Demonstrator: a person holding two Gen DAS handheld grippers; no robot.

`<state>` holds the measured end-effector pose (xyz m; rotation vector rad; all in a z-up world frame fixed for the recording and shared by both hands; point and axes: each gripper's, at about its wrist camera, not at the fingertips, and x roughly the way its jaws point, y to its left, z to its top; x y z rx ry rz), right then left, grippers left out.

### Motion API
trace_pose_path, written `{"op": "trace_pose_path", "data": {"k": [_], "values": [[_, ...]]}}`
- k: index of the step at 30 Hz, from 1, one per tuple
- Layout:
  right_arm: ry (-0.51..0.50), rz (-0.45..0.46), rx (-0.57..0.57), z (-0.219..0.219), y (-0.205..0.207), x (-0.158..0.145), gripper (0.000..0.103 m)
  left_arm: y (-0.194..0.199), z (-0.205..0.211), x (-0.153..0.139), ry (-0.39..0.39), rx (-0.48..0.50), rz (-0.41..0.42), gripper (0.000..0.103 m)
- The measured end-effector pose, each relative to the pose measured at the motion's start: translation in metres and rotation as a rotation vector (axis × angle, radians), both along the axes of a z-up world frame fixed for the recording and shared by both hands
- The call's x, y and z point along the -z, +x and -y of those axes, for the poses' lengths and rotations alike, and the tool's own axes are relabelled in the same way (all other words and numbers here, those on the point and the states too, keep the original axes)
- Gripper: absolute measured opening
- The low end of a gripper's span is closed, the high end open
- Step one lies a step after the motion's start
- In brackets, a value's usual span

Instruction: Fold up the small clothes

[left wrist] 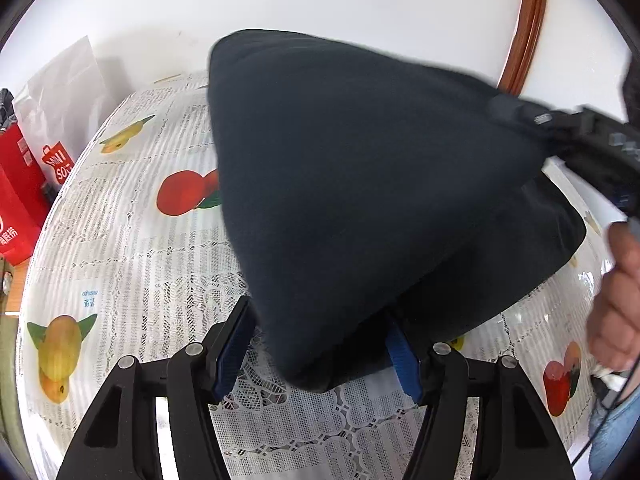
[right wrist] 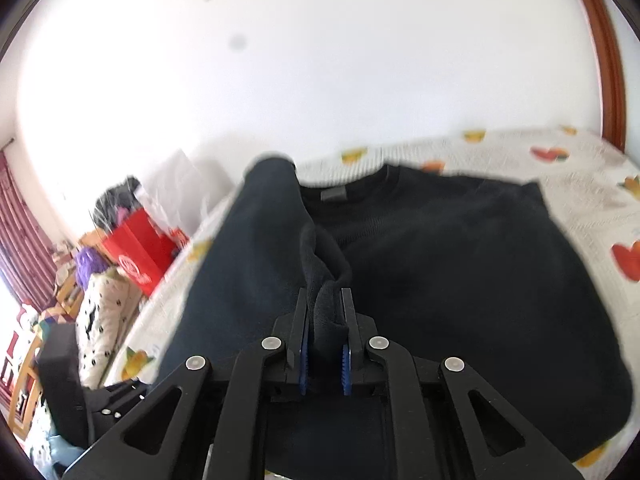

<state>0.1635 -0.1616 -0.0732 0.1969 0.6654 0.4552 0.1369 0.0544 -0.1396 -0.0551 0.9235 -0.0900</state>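
A dark navy sweatshirt (left wrist: 360, 184) lies on the fruit-print tablecloth (left wrist: 132, 240); its collar and grey label (right wrist: 334, 194) show in the right wrist view. My right gripper (right wrist: 325, 294) is shut on a bunched fold of the sweatshirt (right wrist: 460, 272) and holds it raised, so the cloth hangs like a tent. From the left wrist camera that right gripper (left wrist: 520, 114) appears at the upper right, on the lifted peak. My left gripper (left wrist: 318, 312) stands open at the near edge of the cloth. The lower corner lies between its blue pads (left wrist: 234, 346) without being pressed.
A red shopping bag (left wrist: 20, 192) and a white paper bag (left wrist: 68, 92) stand at the table's left end against the white wall. A person's hand (left wrist: 616, 300) is at the right edge. Cluttered furniture and a spotted cloth (right wrist: 100, 320) lie beyond the table's left side.
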Motion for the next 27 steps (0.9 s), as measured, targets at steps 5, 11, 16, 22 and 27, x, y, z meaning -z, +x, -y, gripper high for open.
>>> {"op": "trace_pose_path", "data": {"k": [5,11,16,22,27], "values": [[0.107,0.118,0.166,0.077,-0.039,-0.019,0.011,0.004,0.001,0.001,0.002,0.002,0.009,0.063],[0.042,-0.110,0.198,0.114,-0.035,0.031,0.013,0.004,0.015,0.005,0.024,0.009,0.016,0.064],[0.017,-0.121,0.176,0.103,-0.026,0.026,0.036,0.003,0.014,0.003,-0.026,0.038,0.009,0.064],[0.000,-0.123,0.139,0.095,0.009,0.017,0.050,0.002,0.033,-0.001,-0.023,0.117,0.038,0.068],[-0.051,-0.205,0.108,0.077,0.040,0.036,0.050,0.015,0.048,0.000,-0.054,0.138,-0.002,0.069]]}}
